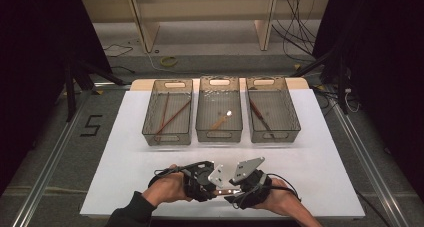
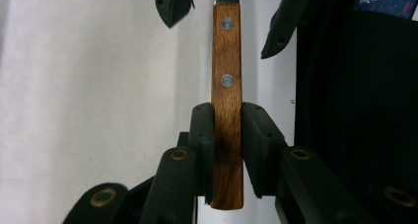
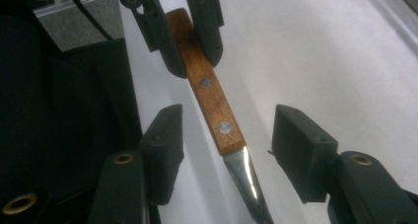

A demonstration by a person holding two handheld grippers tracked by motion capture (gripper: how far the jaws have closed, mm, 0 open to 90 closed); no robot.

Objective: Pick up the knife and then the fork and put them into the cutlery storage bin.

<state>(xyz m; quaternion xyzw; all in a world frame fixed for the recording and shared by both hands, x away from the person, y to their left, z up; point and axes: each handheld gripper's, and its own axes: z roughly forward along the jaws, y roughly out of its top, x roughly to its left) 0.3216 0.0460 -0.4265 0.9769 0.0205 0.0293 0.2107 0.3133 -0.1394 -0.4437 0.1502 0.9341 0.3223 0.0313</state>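
The knife [image 2: 227, 110] is held above the white surface [image 1: 125, 177] near its front edge, between the two claws, which face each other there in the high view. Its wooden handle, set with two metal rivets, is clamped at its butt end between the pads of the left claw [image 2: 227, 135], as is seen in the left gripper view, where the handle runs straight up from the jaws. In the right gripper view the metal blade starts where the wood ends and runs down toward the camera, and the right claw [image 3: 226, 150] is placed around that junction with its pads standing apart on either side, clear of the knife and touching nothing. The left claw is thus closed on the knife's handle, while the right claw is open. In the high view three wire baskets are lined up side by side farther back on the surface: the left basket [image 1: 150, 118] holds chopsticks [image 1: 170, 118], the middle basket [image 1: 201, 112] a spoon [image 1: 220, 120], and the right basket [image 1: 292, 114] a dark utensil [image 1: 260, 114].
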